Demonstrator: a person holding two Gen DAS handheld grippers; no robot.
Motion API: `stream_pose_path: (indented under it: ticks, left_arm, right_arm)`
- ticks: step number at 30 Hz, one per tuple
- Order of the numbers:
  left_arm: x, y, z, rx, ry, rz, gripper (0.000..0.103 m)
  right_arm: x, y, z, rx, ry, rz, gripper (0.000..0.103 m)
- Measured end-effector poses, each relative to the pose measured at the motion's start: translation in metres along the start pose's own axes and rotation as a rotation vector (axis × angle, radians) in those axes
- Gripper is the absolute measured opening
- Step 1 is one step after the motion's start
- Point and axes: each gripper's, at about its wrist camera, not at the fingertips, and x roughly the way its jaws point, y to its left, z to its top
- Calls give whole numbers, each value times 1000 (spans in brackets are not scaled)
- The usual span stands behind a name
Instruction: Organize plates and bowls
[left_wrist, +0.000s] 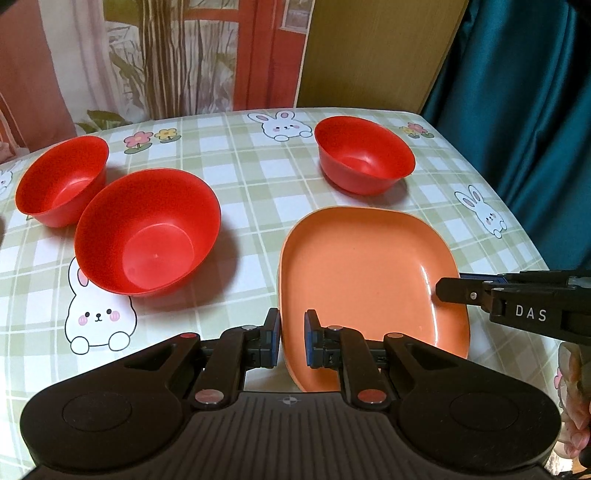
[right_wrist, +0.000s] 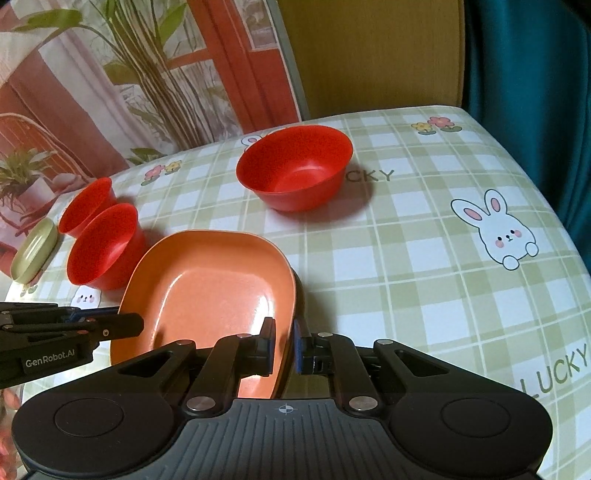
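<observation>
we hold the orange plate (left_wrist: 369, 273) with both grippers, one on each side of it, and we think this is to keep it level while we carry it to a place for the plates. it hangs over the near part of the checked tablecloth (left_wrist: 258, 177), a little tilted, and in the right wrist view a dark shadow lies under its right edge, so it seems lifted from the cloth there; whether its far edge touches the cloth we cannot tell.

the left gripper (left_wrist: 292, 338) has the near left rim of the plate between its fingers. the fingers stand almost closed, with only the thin rim between the blue pads, so we judge they clamp it. the right gripper (right_wrist: 283, 343) does the same on the near right rim: the fingers are nearly together and the rim passes between them. in the left wrist view the right gripper comes in from the right and reaches the plate's right edge.

the three red bowls are apart from the plate. the near bowl (left_wrist: 147, 230) and the left bowl (left_wrist: 61, 181) stand touching each other on the left, and the far bowl (left_wrist: 364, 155) stands alone behind the plate. a green plate (right_wrist: 33, 254) lies at the far left edge of the table. these bowls look not yet stacked, so we judge most of the organizing is not yet done.
</observation>
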Motion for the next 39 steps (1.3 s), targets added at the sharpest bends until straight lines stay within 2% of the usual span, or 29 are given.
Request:
stream_pose_path:
  ticks: [3,13,16,20,26,32,35,39]
  left_arm:
    - [1,0,0,0,0,4,15]
    - [-6,8,-1,-29,-21,21,15]
    - [-17,13,0,-37,-49,0,15]
    - [-51,37,5,-28,-136,-41,15]
    - [-107,106,12,-91,-241,49,15]
    - [-156,182,9,-167,-316,221,16]
    - [-174,220,7,-213,-337,273,16]
    - [-191,258,4,-207,-343,340,16]
  right_arm:
    - [0,-1,0,2,2,0,18]
    - [-7,-5,3,10,-27,-28,20]
    - [-16,-2,7,1,-55,-11,21]
    - [-25,13,15,-39,-81,31,21]
    - [-34,56,31,-111,-113,99,21]
    - [-28,121,49,-191,-114,195,21]
    - [-17,160,57,-246,-107,240,21]
    - [0,215,65,-331,-97,284,21]
